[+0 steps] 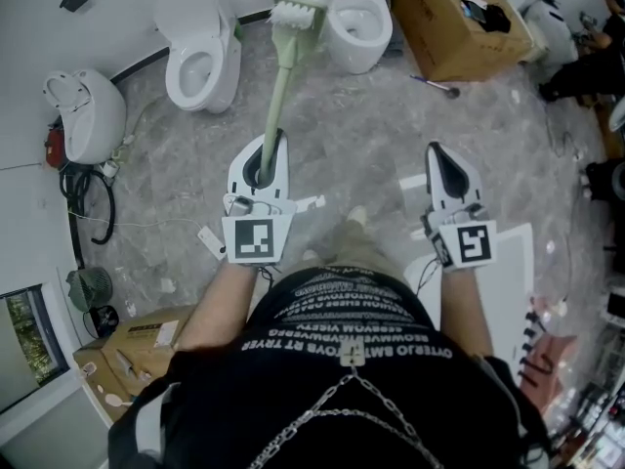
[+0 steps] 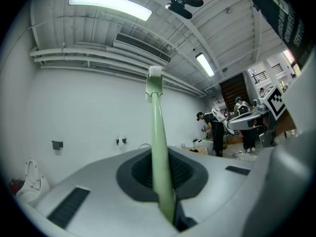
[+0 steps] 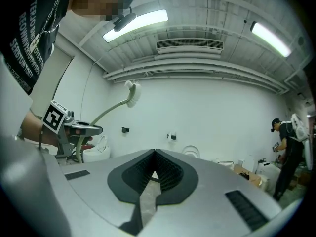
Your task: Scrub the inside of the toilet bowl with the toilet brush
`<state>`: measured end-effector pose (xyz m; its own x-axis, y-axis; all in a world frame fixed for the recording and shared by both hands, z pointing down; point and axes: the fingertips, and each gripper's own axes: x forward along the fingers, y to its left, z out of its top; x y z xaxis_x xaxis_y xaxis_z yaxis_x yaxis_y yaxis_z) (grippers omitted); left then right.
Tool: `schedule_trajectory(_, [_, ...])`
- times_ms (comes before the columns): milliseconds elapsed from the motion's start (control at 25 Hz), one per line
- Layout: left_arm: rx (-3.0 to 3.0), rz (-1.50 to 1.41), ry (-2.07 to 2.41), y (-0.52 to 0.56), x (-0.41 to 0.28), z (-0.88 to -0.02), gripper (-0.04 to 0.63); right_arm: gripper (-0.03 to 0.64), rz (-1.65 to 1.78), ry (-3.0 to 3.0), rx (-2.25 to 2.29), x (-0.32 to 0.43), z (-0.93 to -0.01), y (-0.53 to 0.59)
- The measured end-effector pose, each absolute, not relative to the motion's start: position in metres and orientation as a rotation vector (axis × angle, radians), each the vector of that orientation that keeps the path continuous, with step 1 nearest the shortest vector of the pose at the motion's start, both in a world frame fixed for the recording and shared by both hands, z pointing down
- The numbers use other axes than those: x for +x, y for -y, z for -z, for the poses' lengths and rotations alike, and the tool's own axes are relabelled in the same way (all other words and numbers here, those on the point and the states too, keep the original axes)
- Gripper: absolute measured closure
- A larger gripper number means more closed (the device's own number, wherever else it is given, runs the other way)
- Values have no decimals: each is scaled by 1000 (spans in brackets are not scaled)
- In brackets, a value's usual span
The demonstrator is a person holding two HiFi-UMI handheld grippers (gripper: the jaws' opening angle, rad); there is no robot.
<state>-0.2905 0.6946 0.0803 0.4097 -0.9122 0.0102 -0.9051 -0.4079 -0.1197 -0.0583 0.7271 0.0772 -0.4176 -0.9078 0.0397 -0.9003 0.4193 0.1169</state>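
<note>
My left gripper (image 1: pixel 266 156) is shut on the pale green handle of the toilet brush (image 1: pixel 281 76). The brush points up and away from me, and its white bristle head (image 1: pixel 299 2) is in the air. In the head view the head lies between two white toilets with open bowls, one (image 1: pixel 200 52) to the left and one (image 1: pixel 359 22) to the right. In the left gripper view the handle (image 2: pixel 159 147) rises out of the shut jaws to the bristles (image 2: pixel 155 73). My right gripper (image 1: pixel 437 156) is shut and holds nothing. The right gripper view shows the brush (image 3: pixel 129 94) at the left.
A third white toilet (image 1: pixel 86 113) with its lid down stands at the far left, with black cables (image 1: pixel 96 203) beside it. Cardboard boxes stand at the top right (image 1: pixel 454 27) and lower left (image 1: pixel 137 345). A white board (image 1: pixel 513 272) lies right of me. People (image 2: pixel 217 132) stand in the background.
</note>
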Motion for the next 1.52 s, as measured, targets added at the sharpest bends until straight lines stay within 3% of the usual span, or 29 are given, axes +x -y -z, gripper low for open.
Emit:
schedule_trajectory(520, [-2567, 112, -1651, -615, -245, -74, 588, 614, 137, 2584, 1583, -23, -68, -650])
schedule_trajectory(1040, [-2515, 69, -1672, -554, -160, -49, 588, 614, 177, 2620, 1522, 63, -57, -588])
schedule_trajectory(1520, [-2495, 171, -1700, -541, -158, -60, 588, 614, 106, 2671, 1511, 73, -74, -568])
